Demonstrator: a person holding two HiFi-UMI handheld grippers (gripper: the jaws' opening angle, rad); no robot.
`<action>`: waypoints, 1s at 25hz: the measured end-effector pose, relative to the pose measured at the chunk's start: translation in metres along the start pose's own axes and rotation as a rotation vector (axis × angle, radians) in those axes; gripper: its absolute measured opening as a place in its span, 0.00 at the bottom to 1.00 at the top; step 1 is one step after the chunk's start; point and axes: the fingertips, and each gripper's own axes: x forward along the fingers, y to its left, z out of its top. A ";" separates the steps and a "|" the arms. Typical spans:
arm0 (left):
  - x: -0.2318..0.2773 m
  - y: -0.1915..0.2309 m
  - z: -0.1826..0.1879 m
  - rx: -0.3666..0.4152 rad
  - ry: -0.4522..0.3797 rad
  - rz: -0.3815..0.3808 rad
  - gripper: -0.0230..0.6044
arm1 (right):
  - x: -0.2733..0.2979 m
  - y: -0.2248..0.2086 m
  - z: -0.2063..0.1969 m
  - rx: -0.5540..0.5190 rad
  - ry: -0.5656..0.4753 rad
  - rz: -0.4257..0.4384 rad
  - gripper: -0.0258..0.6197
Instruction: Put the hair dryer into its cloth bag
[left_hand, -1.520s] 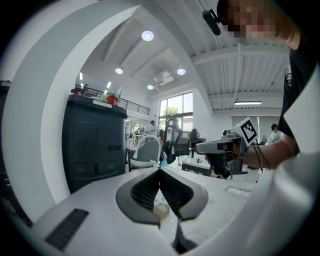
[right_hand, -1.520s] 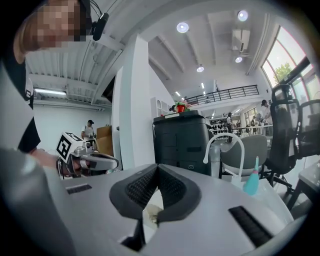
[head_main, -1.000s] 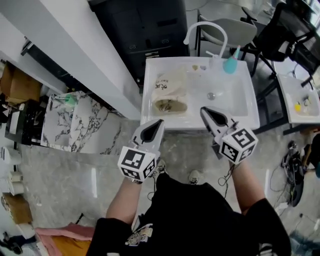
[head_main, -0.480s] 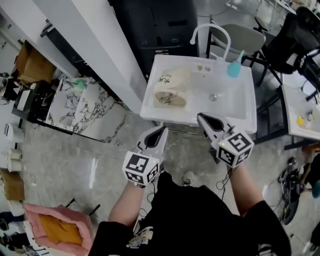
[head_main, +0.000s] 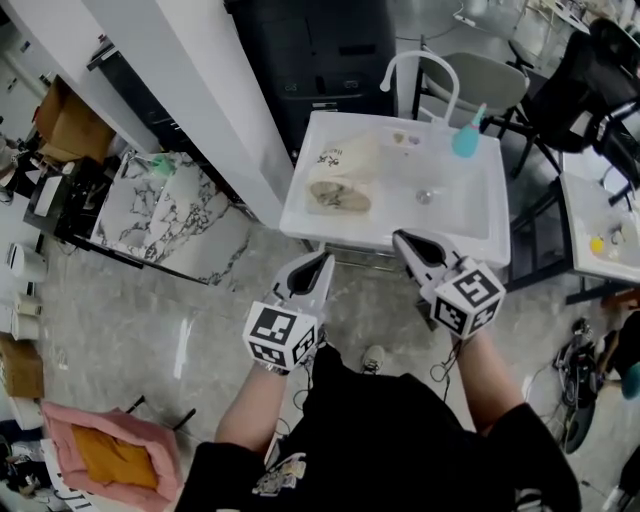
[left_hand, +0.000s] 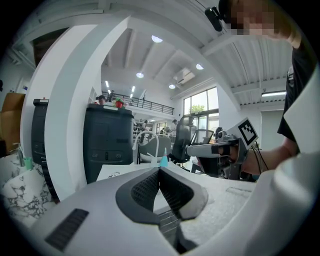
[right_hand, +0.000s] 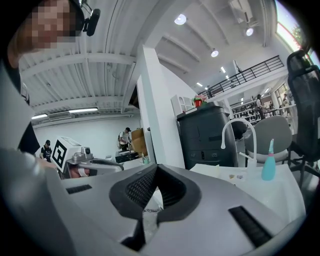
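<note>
On the floor at far left, a pink bin holds something orange-yellow. Next comes the left gripper, jaws pressed together on nothing, held short of the white basin.

The cloth bag lies in the basin's left half, its mouth toward the person. A tan, rounded shape sits at that mouth. It may be the hair dryer, partly inside, but I cannot tell for sure.

The bag looks light, soft and limp, so it will likely sag and slide unless 1 gripper pins or lifts the hem at the mouth. A dryer would be rigid, smooth and much heavier, and its handle probably gives the surest grip.

Further right, the right gripper is also closed tight and empty, near the basin's front rim. The basin's right half is bare except for the drain, with small bits and a teal bottle at the back beside the faucet.
</note>
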 end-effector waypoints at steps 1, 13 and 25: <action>0.000 0.000 0.001 -0.002 -0.002 0.001 0.04 | 0.000 0.001 0.000 -0.001 0.000 0.002 0.04; 0.000 0.003 0.001 -0.005 0.001 -0.004 0.04 | 0.004 0.004 -0.004 0.002 0.006 0.002 0.04; -0.006 0.002 0.000 0.005 0.007 -0.004 0.04 | 0.003 0.010 -0.005 0.000 0.004 0.004 0.04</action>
